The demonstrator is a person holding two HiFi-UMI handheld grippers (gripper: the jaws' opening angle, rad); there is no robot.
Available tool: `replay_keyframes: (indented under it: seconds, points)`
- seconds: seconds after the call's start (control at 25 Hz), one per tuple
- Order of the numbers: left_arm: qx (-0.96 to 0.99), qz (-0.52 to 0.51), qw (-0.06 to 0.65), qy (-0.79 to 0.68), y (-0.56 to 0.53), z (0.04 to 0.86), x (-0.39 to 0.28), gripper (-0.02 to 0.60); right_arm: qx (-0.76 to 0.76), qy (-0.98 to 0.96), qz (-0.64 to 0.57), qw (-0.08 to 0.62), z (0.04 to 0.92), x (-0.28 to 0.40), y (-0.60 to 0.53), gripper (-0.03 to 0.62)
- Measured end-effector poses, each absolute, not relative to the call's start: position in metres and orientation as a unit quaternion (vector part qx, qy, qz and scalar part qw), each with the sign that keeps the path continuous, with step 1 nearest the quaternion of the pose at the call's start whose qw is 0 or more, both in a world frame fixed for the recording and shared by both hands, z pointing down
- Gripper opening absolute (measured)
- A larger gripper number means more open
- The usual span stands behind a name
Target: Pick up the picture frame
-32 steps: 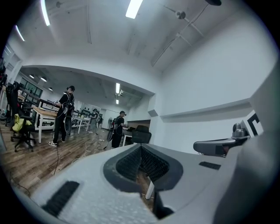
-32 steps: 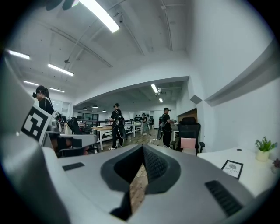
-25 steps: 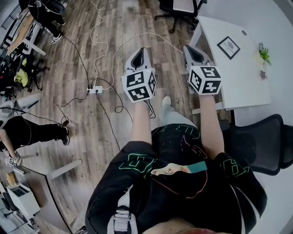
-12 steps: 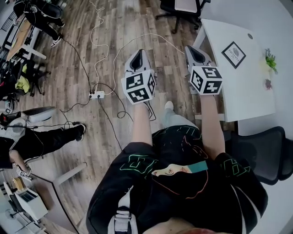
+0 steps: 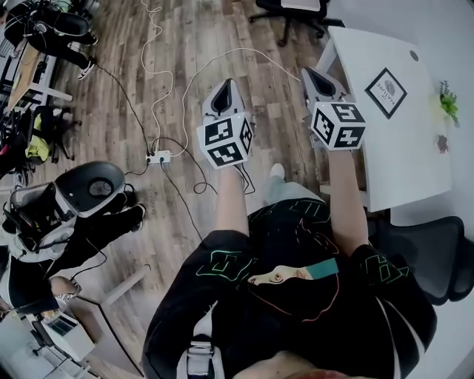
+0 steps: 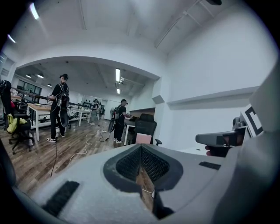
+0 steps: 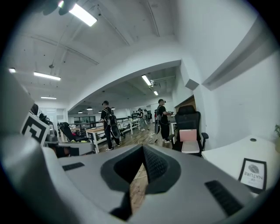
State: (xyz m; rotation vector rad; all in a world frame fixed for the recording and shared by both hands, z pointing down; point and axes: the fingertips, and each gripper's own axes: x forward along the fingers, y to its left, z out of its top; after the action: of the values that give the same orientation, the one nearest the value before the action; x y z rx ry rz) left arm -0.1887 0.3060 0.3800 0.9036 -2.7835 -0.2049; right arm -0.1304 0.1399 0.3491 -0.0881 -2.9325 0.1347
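The picture frame point(image 5: 386, 92), black-edged with a white mat, lies flat on the white table point(image 5: 400, 148) at the upper right. It also shows at the lower right of the right gripper view as the picture frame point(image 7: 252, 174). My right gripper point(image 5: 311, 72) is held over the wooden floor just left of the table's edge, apart from the frame, shut and empty. My left gripper point(image 5: 224, 83) is beside it over the floor, also shut with nothing in it. Both point roughly level: left gripper point(image 6: 141, 146), right gripper point(image 7: 143, 146).
Cables and a power strip point(image 5: 158, 157) lie on the floor ahead. A black office chair point(image 5: 422, 244) stands by the table's near side and another chair point(image 5: 292, 11) beyond it. A small plant point(image 5: 447, 100) sits on the table. A person point(image 5: 67, 200) crouches at the left.
Both grippers have travelled forward with my body, still shut. The table and frame have shifted right and slightly down in the head view. The person at the left has come further into view.
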Motion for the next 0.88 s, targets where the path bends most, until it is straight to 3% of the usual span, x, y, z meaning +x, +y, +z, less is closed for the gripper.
replay_keyframes:
  seconds: [0.88]
  points:
    - [0.329,-0.037,0.069,-0.941,0.213,0.347,-0.277,0.008,-0.025,-0.996,0.051,0.062,0.318,-0.222,0.053,0.005]
